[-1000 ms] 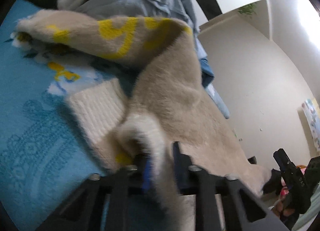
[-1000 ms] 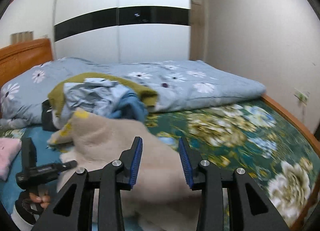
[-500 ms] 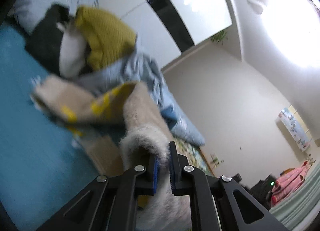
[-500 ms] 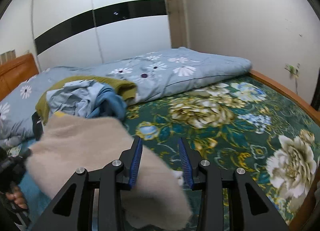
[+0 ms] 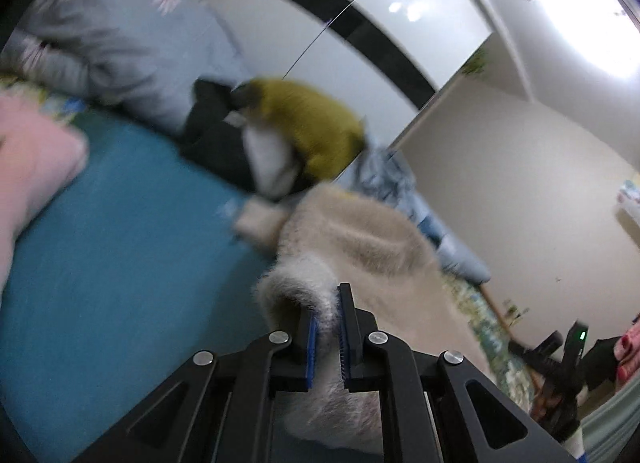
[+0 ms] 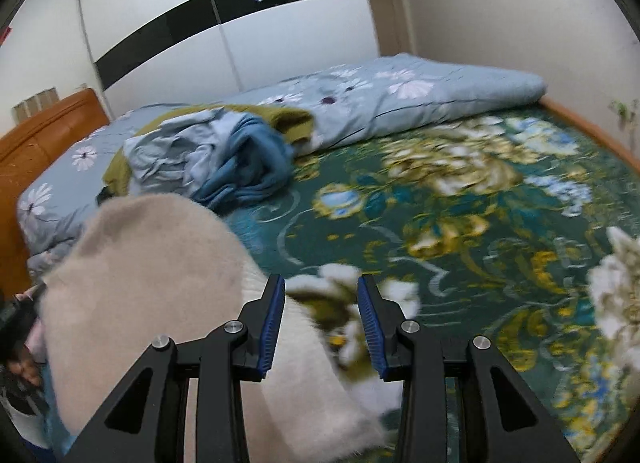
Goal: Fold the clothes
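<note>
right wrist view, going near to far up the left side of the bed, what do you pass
right gripper → beige fuzzy sweater → heap of blue clothes → olive knit → pale blue floral quilt → wardrobe

My right gripper [image 6: 322, 323] hangs over the bed, jaws parted, nothing pinched between the blue pads [image 6: 271, 327]. The beige fuzzy sweater [image 6: 160, 295] is draped at lower left, its edge reaching under the left finger. Beyond it: a heap of clothes [image 6: 224, 155], a folded light-blue floral quilt [image 6: 400, 95], a dark green flowered bedspread [image 6: 500, 223], an orange headboard [image 6: 44, 131].
</note>
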Motion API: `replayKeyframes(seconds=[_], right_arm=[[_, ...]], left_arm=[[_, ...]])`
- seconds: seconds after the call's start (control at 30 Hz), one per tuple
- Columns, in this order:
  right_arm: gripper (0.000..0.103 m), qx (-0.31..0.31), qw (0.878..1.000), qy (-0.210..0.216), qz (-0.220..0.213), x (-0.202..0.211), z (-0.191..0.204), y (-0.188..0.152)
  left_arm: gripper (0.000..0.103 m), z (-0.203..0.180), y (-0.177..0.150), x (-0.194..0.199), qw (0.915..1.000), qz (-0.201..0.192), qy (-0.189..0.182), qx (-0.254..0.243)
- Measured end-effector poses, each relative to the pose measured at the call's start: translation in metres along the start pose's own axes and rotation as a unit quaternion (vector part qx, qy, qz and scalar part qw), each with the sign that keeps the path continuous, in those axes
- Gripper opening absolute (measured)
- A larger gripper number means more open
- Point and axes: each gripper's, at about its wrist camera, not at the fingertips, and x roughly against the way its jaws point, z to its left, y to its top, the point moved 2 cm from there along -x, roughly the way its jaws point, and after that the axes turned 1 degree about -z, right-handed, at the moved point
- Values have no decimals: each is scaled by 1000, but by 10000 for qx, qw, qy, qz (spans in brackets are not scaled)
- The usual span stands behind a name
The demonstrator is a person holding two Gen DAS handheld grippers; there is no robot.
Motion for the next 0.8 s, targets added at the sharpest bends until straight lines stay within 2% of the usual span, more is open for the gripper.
replayKeyframes(seconds=[0.17, 0.37, 0.43, 0.5, 0.57, 0.6, 0.67, 0.8], right_arm=[[39, 116, 9991, 329, 227, -23, 24, -3], [39, 173, 9988, 255, 369, -24, 20, -17], [39, 125, 9991, 159, 381, -20, 10, -20], [39, 40, 9993, 140, 345, -18, 2, -21], [39, -170, 9990, 147, 396, -22, -6, -22], [39, -262, 9986, 142, 444, -25, -8, -22], [39, -385, 9979, 236, 463, -25, -7, -20], [39, -189, 9989, 213, 362, -13, -5, -23]], left_arm=[[15, 13, -12, 4, 9987, 430, 279, -10], [51, 1, 1, 24, 9923, 541, 819, -751], [61, -4, 15, 11, 9938, 585, 618, -722], [64, -9, 29, -3, 9948, 625, 407, -693], [70, -11, 36, -37, 9957, 711, 55, -588], [71, -10, 40, -56, 9955, 801, -82, -498], [71, -2, 51, -93, 9942, 1046, -39, -239], [71, 13, 61, -153, 9858, 1590, -307, 448]])
